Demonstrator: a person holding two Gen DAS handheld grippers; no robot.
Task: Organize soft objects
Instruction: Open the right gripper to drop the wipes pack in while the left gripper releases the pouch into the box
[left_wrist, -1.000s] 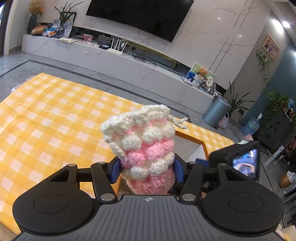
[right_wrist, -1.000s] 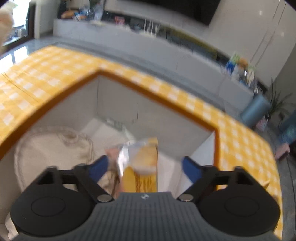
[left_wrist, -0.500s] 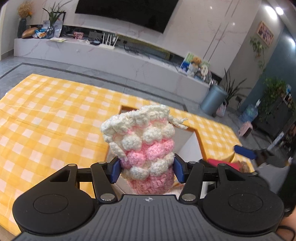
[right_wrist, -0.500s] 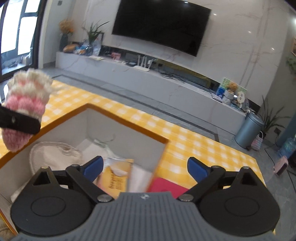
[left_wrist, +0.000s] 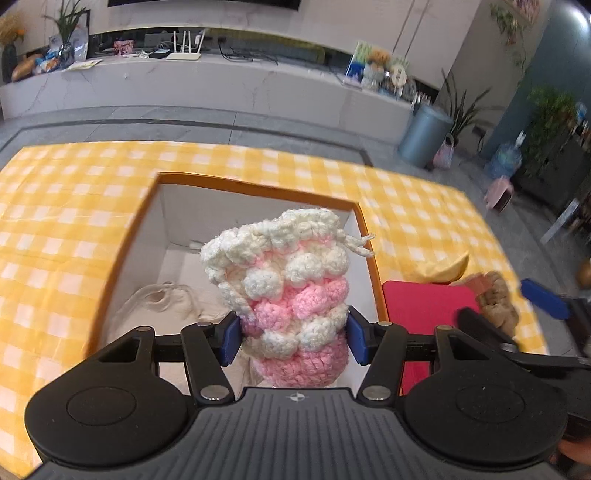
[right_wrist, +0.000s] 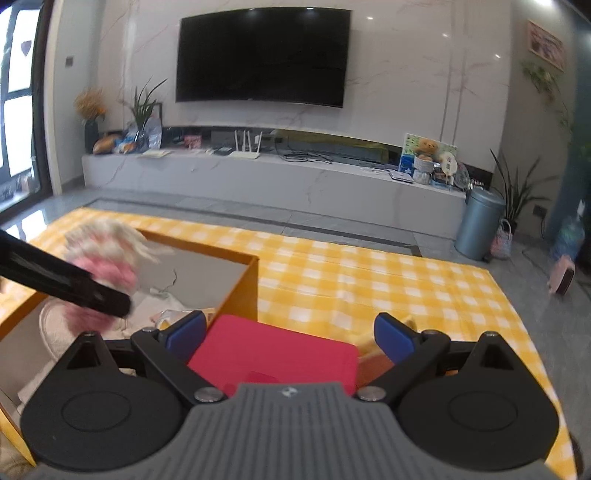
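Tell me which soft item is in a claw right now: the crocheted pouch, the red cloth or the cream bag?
The pink-and-white crocheted pouch: the left claw pinches it above the orange-rimmed box. The flat red cloth lies on the table; the cream drawstring bag lies inside the box.

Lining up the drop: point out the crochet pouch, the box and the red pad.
crochet pouch (left_wrist: 295, 291), left wrist view, on its pink middle band.
box (left_wrist: 255, 186), left wrist view, on its orange far rim.
red pad (right_wrist: 273, 354), right wrist view, on its top face.
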